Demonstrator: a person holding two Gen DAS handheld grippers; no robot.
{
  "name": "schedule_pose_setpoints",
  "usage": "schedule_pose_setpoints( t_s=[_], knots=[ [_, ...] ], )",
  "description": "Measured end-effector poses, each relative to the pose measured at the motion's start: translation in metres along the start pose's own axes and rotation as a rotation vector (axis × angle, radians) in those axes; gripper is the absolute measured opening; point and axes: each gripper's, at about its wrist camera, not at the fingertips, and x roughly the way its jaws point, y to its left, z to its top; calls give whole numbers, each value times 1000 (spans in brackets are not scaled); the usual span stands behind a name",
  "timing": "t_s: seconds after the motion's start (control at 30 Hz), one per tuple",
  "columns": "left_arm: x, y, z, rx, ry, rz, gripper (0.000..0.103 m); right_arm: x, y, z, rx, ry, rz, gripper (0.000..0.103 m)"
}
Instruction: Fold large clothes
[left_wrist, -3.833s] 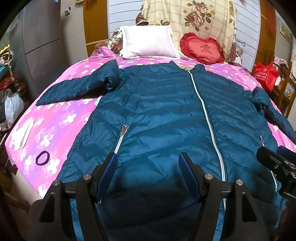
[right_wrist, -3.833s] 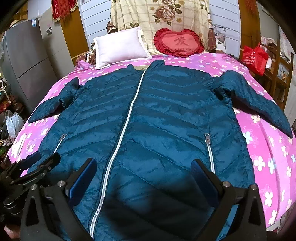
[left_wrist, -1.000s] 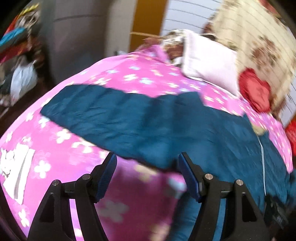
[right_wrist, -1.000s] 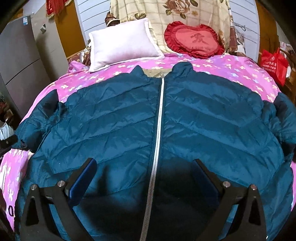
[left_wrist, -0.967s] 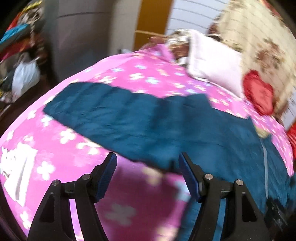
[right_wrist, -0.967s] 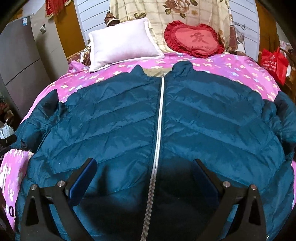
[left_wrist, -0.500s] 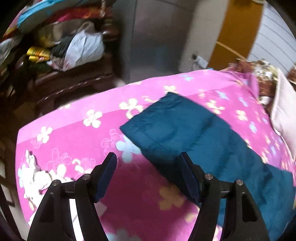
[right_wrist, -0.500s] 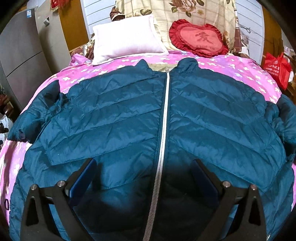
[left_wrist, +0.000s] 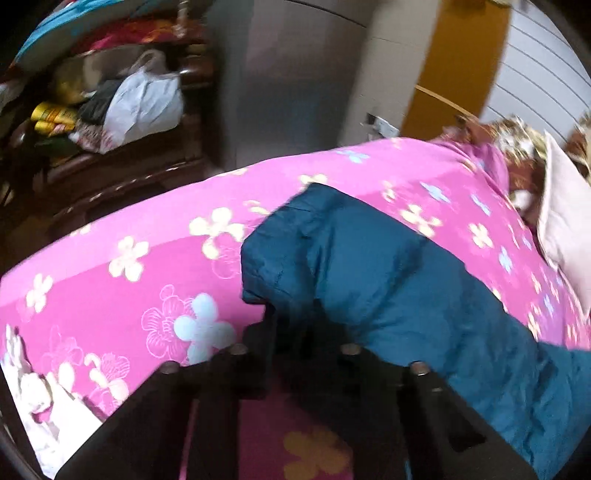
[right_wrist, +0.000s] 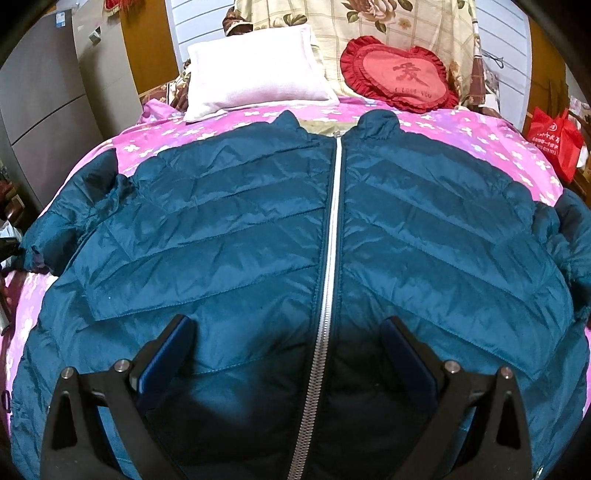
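Since approx. half a sec. ago the left claw (left_wrist: 291, 325) has been brought down onto the cuff end of the jacket's sleeve (left_wrist: 295, 251), and its jaws have just been closing; they are now pressed together on the cuff fabric, which is seen bunched between them. Right claw (right_wrist: 288, 354) is spread wide, nothing pinched, hovering over the lower front of the teal down jacket (right_wrist: 258, 229), astride the silver zipper (right_wrist: 332, 229).

Jacket is laid flat, front up, zipped, centred on the pink floral bed (left_wrist: 110, 295), collar toward the head end by the white pillow (right_wrist: 255, 66) and red heart cushion (right_wrist: 399, 77). Gripped sleeve is stretched toward the bed's left edge.

Step judged: sleeve to be folded in over the chest. To be done well, the cuff should be lifted only slightly, then carried across w/o dragging the body. Puffy slick fabric is likely to slip, so the pinch should be kept firm. Body can be steadied w/ the right claw near the shoulder seam, so a straight fold line is formed.
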Motion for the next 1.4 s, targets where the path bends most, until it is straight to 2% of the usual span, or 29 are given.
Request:
schedule_pose_setpoints(
  t_s=[0.17,0.37,0.47,0.6,0.73,0.9,1.13,1.3,1.4],
  knots=[
    [-57,-18,-2,75,-105,-109,0,3,-1,-1,3,5,4,103],
    [-158,-71,-13,199,-203,-317,0,0,-2,-1,11,7,15,103],
    [-206,-109,-35,313,-244,-385,0,-15,-2,0,10,10,14,103],
    [-253,-160,-75,438,-258,-481,0,-42,-7,-1,-30,-26,5,103],
    [-280,-205,-117,527,-231,-559,0,-66,-21,-5,-68,-57,-43,103],
    [-297,-248,-163,597,-194,-616,0,-90,-56,-11,-37,-64,-58,103],
    [-298,-298,-230,696,-116,-638,0,-105,-108,-22,19,-64,-86,103],
    [-276,-325,-276,717,19,-657,0,-104,-142,-35,111,-51,-76,103],
    [-259,-336,-293,704,133,-690,0,-95,-155,-41,140,-6,-68,103]
  ],
)
